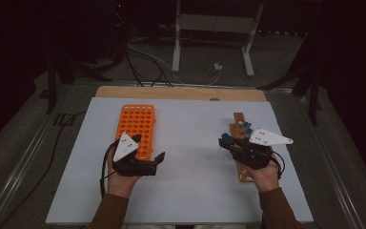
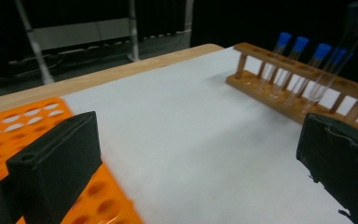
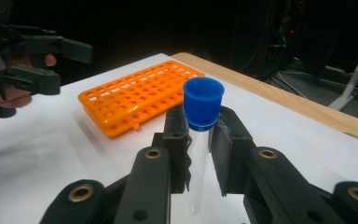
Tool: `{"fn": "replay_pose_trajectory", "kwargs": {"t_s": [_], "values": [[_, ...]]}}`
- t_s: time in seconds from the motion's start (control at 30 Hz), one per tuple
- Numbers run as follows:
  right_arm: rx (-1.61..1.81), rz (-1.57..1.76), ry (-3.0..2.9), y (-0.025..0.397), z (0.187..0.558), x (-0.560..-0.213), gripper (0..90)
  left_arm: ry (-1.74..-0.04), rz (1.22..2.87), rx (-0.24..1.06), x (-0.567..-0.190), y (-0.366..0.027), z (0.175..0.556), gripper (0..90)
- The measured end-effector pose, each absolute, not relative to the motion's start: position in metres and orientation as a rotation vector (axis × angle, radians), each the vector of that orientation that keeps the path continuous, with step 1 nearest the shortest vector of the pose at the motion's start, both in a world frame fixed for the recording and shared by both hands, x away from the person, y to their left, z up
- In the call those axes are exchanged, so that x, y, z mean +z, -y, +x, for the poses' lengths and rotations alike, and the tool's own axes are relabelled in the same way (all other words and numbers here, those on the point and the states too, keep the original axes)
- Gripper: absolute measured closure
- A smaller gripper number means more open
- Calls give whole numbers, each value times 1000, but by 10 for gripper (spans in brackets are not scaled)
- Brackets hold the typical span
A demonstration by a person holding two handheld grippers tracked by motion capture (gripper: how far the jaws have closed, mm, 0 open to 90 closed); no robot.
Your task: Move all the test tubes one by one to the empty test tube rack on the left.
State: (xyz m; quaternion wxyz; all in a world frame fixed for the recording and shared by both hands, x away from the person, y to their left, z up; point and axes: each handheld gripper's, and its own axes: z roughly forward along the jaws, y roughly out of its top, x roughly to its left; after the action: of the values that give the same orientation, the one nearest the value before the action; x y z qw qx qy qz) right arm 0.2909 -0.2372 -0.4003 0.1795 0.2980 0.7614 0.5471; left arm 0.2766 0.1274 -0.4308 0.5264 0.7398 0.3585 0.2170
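The tube (image 3: 200,135), clear with a blue cap, stands upright between the jaws of the right gripper (image 3: 200,140), which is clamped on it just below the cap. In the right gripper view the cap rises above the jaw tips and the clear body runs down between them, over the white table (image 3: 270,126). In the high view the right gripper (image 1: 225,139) sits at the right of the table (image 1: 190,181), held by the right hand (image 1: 264,174), with the blue cap at its tip, just left of the wooden rack (image 1: 240,143). The tube is thus clear of the wooden rack and held above the table surface; whether its lower end touches anything cannot be told.

The wooden rack (image 2: 298,93) carries several more blue-capped tubes (image 2: 303,65), leaning slightly in their holes, as the left gripper view shows.

The orange rack (image 1: 136,129) lies flat at the left-centre of the table, well apart from the wooden rack, its many holes unfilled as far as can be seen. The right gripper view shows the orange rack (image 3: 140,95) beyond the held tube.

The left gripper (image 1: 158,160), in the left hand (image 1: 119,179), rests near the close end of the orange rack, its jaws spread wide with nothing between them. In the left gripper view one jaw hangs over the orange rack (image 2: 23,126) and the other over bare table (image 2: 191,140).
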Motion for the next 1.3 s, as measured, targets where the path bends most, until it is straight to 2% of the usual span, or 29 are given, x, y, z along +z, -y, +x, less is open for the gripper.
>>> {"fn": "replay_pose_trajectory", "kwargs": {"t_s": [0.37,0.47,0.6,0.93,0.97,1.0,1.03,1.07,1.1,1.2,1.3], "values": [[1578,800,-2198,208,293,-400,767,-775,1796,432,-429,-96,284,71],[1585,789,-2209,200,294,-398,767,-751,1823,402,-431,-88,286,158],[1591,776,-2222,191,295,-398,767,-736,1845,374,-435,-76,289,170],[1592,758,-2255,176,296,-401,767,-673,1865,324,-434,-56,288,298],[1593,754,-2258,174,296,-402,767,-676,1862,321,-434,-55,288,366],[1593,754,-2258,174,296,-402,767,-676,1857,315,-434,-54,288,366],[1597,750,-2262,173,296,-402,767,-678,1858,314,-433,-53,288,425],[1597,750,-2262,173,296,-402,767,-679,1859,319,-433,-53,288,425],[1598,745,-2266,171,296,-403,767,-669,1859,312,-433,-52,289,495],[1602,743,-2273,169,295,-404,767,-647,1851,296,-433,-52,289,619],[1605,736,-2275,167,295,-404,767,-634,1851,295,-432,-53,288,678]]}}
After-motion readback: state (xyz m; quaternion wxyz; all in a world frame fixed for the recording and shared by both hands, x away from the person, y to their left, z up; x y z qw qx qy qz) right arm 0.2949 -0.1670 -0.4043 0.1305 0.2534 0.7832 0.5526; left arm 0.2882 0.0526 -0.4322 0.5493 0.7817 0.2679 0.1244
